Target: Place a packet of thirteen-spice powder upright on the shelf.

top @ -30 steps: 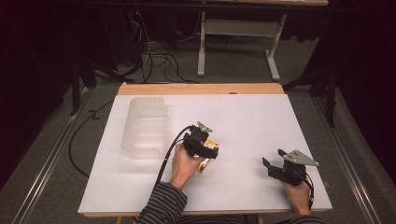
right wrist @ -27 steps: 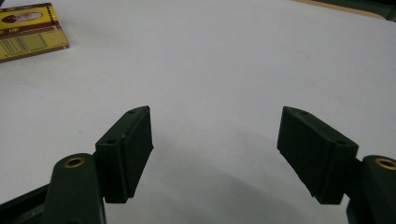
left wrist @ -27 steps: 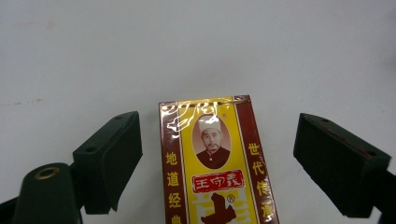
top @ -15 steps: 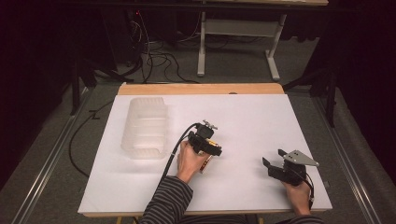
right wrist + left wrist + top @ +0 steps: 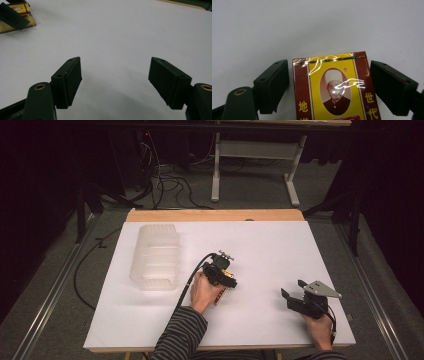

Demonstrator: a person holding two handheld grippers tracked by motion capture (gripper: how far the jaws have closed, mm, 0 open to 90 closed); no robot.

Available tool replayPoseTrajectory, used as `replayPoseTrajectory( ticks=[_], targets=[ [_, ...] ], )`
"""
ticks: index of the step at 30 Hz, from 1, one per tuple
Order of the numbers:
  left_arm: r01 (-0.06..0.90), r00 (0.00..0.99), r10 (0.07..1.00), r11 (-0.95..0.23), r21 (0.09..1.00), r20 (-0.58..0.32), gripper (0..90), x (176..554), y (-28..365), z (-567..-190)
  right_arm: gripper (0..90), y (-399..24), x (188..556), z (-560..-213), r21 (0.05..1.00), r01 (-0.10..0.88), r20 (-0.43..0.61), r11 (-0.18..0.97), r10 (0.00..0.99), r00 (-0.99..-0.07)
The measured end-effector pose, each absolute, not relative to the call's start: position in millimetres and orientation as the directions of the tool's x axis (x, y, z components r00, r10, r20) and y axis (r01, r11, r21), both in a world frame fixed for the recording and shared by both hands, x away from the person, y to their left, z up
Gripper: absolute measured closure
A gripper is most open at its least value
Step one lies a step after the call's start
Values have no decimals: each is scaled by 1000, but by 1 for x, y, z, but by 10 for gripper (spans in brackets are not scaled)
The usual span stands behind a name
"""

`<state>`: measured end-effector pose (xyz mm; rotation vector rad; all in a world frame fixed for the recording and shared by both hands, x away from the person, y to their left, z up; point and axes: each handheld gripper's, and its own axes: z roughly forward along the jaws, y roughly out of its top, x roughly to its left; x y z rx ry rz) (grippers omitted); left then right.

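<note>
Low centre of the left gripper view: a red-and-yellow printed box [image 5: 335,90], glossy, portrait and yellow characters on its face, lying flat on the white surface [image 5: 317,27] between the pads of the left hand-held gripper [image 5: 337,87]. Jaws apart, just been closing, a sliver of white visible on each side of the box, so no pad pressing yet. Same box in the high view just below centre, mostly covered by the left hand-held gripper [image 5: 223,279], and again in the upper left corner of the right gripper view [image 5: 15,18]. Likely trouble: one pad touching first and pushing the light box sideways or twisting it on the smooth sheet, ending in a skewed corner grip. Glossy wrap probably slippery too, so a shallow pinch near the top edge liable to slide out on lifting; too hard a squeeze liable to dent thin cardboard. Right hand-held gripper [image 5: 115,85] at the lower right of the high view, jaws wide apart with nothing between, well away from the box. Translucent plastic container [image 5: 156,256] at centre left of the high view, well clear.
</note>
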<state>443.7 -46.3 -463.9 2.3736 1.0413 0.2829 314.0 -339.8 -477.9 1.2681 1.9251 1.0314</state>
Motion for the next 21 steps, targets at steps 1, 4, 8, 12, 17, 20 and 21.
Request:
replayPoseTrajectory(
  ticks=[1, 4, 8, 12, 17, 20, 21],
  targets=[
    [614, 681, 732, -569, 547, -3, 195, 443, -47, -464, 270, -339, 314, -478, 853, 461, -73, 245, 931, -358],
    [611, 684, 729, -570, 549, -3, 217, 442, -48, -464, 270, -339, 314, -478, 851, 463, -75, 248, 930, -360],
    [604, 695, 719, -578, 549, -8, 269, 441, -48, -463, 270, -340, 314, -478, 855, 456, -77, 247, 930, -360],
    [609, 693, 720, -573, 548, -16, 277, 441, -48, -463, 270, -340, 314, -478, 855, 457, -75, 246, 930, -359],
    [607, 695, 719, -577, 547, -13, 289, 440, -48, -462, 269, -340, 314, -478, 855, 457, -74, 245, 930, -360],
    [611, 693, 721, -572, 547, -19, 293, 440, -48, -461, 269, -340, 314, -478, 857, 455, -70, 241, 930, -361],
    [612, 692, 721, -571, 548, -21, 294, 440, -47, -461, 269, -340, 314, -478, 857, 455, -71, 241, 930, -360]
  ],
)
